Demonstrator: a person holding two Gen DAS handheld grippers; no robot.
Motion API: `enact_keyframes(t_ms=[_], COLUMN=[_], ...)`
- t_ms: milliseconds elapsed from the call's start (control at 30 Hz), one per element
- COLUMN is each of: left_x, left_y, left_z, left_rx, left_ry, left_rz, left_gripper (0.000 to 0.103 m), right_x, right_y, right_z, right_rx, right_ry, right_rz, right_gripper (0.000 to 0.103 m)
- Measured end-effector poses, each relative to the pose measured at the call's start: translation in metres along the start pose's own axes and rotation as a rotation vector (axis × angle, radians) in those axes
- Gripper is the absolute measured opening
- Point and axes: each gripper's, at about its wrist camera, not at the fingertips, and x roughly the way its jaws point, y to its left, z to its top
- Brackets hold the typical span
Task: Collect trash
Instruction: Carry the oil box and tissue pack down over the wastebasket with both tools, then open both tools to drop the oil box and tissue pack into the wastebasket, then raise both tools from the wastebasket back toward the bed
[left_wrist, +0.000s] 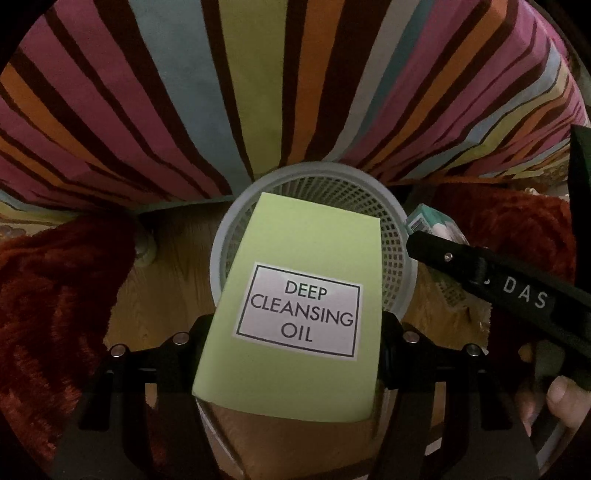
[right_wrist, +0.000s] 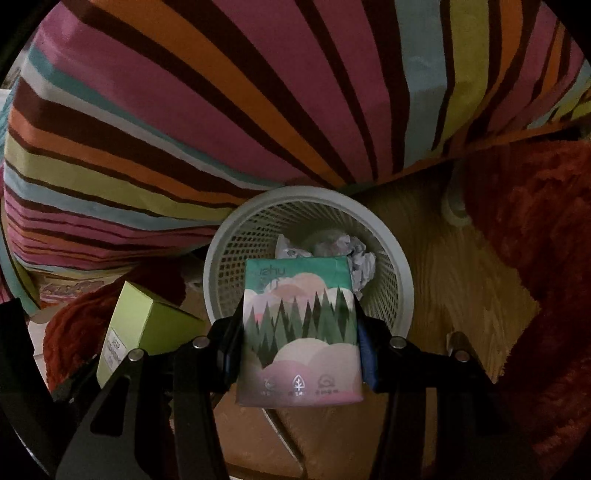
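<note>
My left gripper (left_wrist: 295, 332) is shut on a light green box (left_wrist: 295, 258) labelled "Deep Cleansing Oil", held right over a white mesh waste basket (left_wrist: 391, 229) on the wooden floor. My right gripper (right_wrist: 299, 347) is shut on a tissue pack (right_wrist: 299, 332) printed with green trees and pink clouds, above the same basket (right_wrist: 402, 273). Crumpled paper (right_wrist: 354, 254) lies inside the basket. In the left wrist view the right gripper (left_wrist: 413, 236) comes in from the right with the pack (left_wrist: 428, 221). The green box (right_wrist: 144, 328) shows at the left of the right wrist view.
A bed with a striped cover (left_wrist: 258, 92) runs behind the basket (right_wrist: 221, 110). Red shaggy rugs (left_wrist: 55, 295) lie on both sides of the wooden floor (right_wrist: 443, 277). A person's fingers (left_wrist: 561, 398) hold the right gripper's handle.
</note>
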Motion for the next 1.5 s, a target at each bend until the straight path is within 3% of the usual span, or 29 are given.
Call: enact_keyframes(t_ms=[400, 900, 967, 1000, 1033, 1100, 1500], left_x=[0.032, 0.045, 0.049, 0.050, 0.050, 0.050, 0.034], left_y=[-0.003, 0.005, 0.008, 0.008, 0.009, 0.011, 0.023], left_z=[0.007, 0.007, 0.007, 0.007, 0.007, 0.008, 0.008], left_rx=[-0.020, -0.073, -0.076, -0.078, -0.081, -0.090, -0.147], left_ry=[0.104, 0.159, 0.167, 0.170, 0.169, 0.162, 0.086], left_rz=[-0.009, -0.027, -0.021, -0.015, -0.009, -0.010, -0.004], left_gripper=[0.062, 0.064, 0.072, 0.084, 0.085, 0.085, 0.085], right_x=[0.019, 0.044, 0.046, 0.047, 0.048, 0.047, 0.042], right_y=[-0.015, -0.018, -0.018, -0.019, -0.019, -0.020, -0.018], right_z=[0.002, 0.001, 0.002, 0.002, 0.002, 0.002, 0.001], right_rx=[0.076, 0.115, 0.123, 0.130, 0.134, 0.141, 0.138], right_ry=[0.072, 0.154, 0.163, 0.163, 0.159, 0.149, 0.122], right_rz=[-0.007, 0.015, 0.022, 0.019, 0.020, 0.023, 0.009], right_gripper=[0.048, 0.050, 0.057, 0.073, 0.085, 0.093, 0.095])
